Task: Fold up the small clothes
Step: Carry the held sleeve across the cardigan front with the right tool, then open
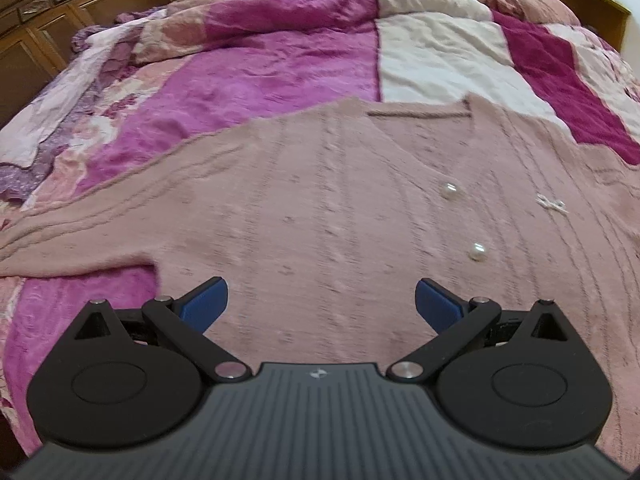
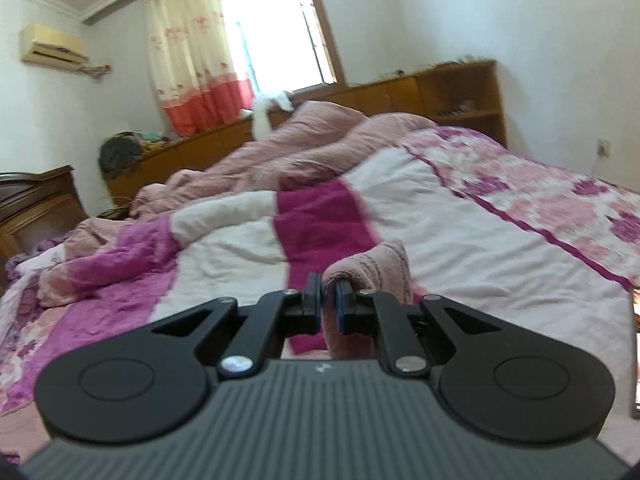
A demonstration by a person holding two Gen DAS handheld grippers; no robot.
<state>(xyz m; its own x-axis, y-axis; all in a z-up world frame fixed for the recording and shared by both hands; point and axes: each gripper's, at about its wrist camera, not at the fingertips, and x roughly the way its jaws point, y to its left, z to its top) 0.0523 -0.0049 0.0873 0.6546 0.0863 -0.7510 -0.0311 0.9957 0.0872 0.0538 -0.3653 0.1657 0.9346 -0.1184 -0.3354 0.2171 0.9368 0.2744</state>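
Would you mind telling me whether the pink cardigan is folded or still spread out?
Mostly spread: the pink cardigan lies flat on the bedspread, while the right claw pinches one lifted part.

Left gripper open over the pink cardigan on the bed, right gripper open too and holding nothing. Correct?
Not quite. The right gripper is shut on a fold of the pink cardigan, as the right wrist view shows. The left gripper is open over it on the bed.

A bed [image 1: 440, 60] under a pink, magenta and white quilt [image 1: 248, 72] carries a dusty-pink knit cardigan [image 1: 320, 200].

No readable text; blurred views may hide some.
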